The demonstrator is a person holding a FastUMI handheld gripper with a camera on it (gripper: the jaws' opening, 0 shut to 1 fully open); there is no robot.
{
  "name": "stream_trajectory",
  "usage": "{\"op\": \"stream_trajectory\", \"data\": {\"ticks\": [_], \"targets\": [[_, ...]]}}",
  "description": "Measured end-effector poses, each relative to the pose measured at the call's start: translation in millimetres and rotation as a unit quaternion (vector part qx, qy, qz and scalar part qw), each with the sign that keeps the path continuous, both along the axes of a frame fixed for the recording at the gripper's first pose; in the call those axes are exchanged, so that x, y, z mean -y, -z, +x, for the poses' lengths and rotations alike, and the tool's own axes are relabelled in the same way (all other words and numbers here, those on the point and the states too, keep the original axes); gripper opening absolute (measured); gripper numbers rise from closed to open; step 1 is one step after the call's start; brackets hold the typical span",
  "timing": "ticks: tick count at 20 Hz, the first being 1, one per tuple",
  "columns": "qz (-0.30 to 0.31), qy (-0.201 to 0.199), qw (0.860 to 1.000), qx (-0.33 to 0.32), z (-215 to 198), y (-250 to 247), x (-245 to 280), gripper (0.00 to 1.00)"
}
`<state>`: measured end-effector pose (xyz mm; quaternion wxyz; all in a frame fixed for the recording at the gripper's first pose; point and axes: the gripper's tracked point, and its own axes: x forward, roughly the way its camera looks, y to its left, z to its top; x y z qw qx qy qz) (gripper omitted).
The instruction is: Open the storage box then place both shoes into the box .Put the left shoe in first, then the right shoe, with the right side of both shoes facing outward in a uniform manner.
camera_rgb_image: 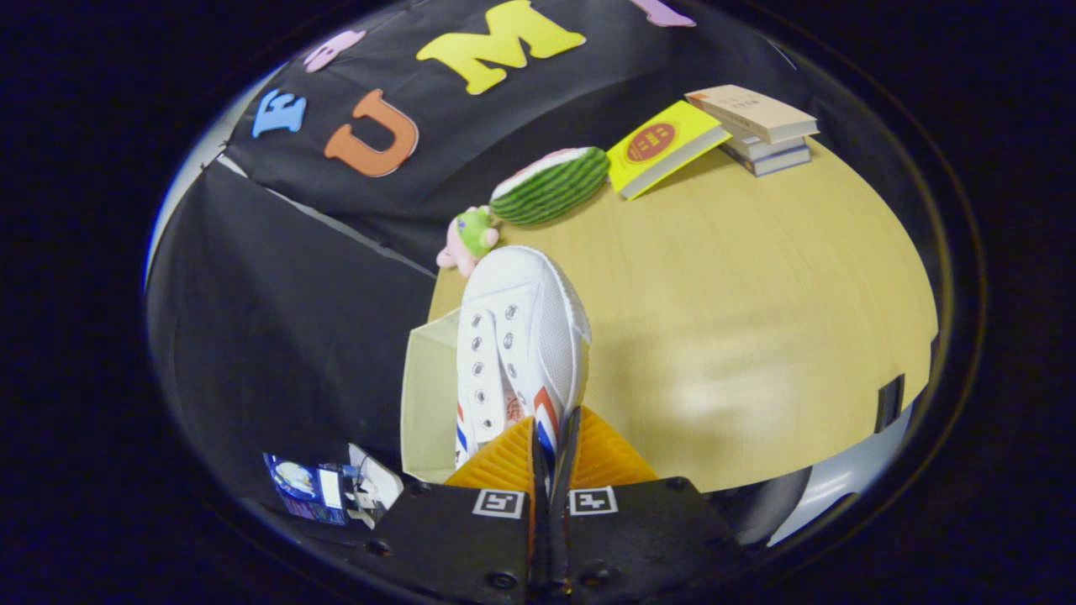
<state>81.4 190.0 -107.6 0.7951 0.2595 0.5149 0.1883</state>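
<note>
My gripper (pixel 551 449) is shut on the heel collar of a white canvas shoe (pixel 521 336) with red and blue side stripes. The shoe hangs from the fingers with its toe pointing away, laces and eyelets facing left. Just left of and below the shoe stands the pale storage box (pixel 424 395); I see one of its walls and its open edge. The shoe's toe reaches past the box toward the table's far edge. The second shoe is hidden from me.
The wooden table (pixel 756 294) stretches to the right. At its far edge lie a watermelon-slice plush (pixel 551 185), a small green and pink toy (pixel 471 235), a yellow book (pixel 664 147) and a stack of books (pixel 761 126). A printed card (pixel 315 487) lies low on the left.
</note>
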Motion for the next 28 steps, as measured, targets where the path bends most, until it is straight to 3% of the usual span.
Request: {"op": "stream_trajectory", "data": {"ticks": [4, 8, 11, 19, 21, 24, 27, 28], "targets": [[-0.002, -0.016, 1.0, 0.014, 3, -28, -58, 0.06], [-0.037, -0.017, 0.999, -0.013, 7, 4, -97, 0.06], [-0.024, -0.019, 0.999, -0.045, 5, 24, -122, 0.06], [-0.027, 0.018, 0.997, -0.064, 18, 47, -128, 0.06], [-0.024, 0.011, 0.998, -0.058, 18, 45, -131, 0.06], [-0.023, 0.002, 0.999, -0.049, 18, 44, -133, 0.29], [-0.016, -0.007, 0.999, -0.031, 19, 36, -136, 0.36], [-0.022, -0.009, 0.999, -0.021, 18, 33, -134, 0.45]]}}
